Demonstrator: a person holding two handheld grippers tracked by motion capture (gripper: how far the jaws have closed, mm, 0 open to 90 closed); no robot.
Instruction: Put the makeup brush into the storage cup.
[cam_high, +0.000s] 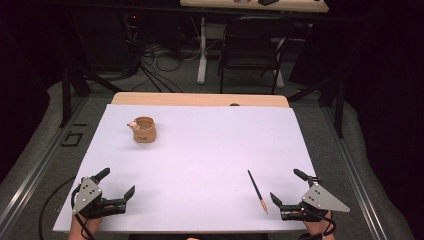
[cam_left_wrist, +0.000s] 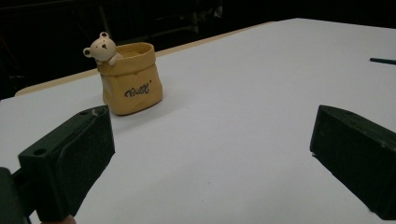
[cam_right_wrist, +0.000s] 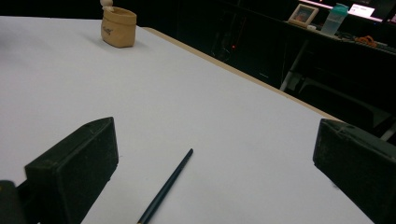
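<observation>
Left gripper (cam_high: 118, 183), lower left of the high view: jaws spread wide, nothing between them. Right gripper (cam_high: 290, 186), lower right: jaws likewise wide apart, holding nothing. Dark pencil (cam_high: 257, 191), lying flat on the white table sheet (cam_high: 210, 150), just left of the right gripper. Tan bag-shaped pot with bear figure (cam_high: 143, 129), upright, upper left of the sheet, well apart from both grippers.

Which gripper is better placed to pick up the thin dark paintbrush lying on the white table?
The right gripper: the thin dark paintbrush lies just beside its open jaws, apart from them. The left gripper, also open, sits across the white table, nearer the tan bear pot.
</observation>
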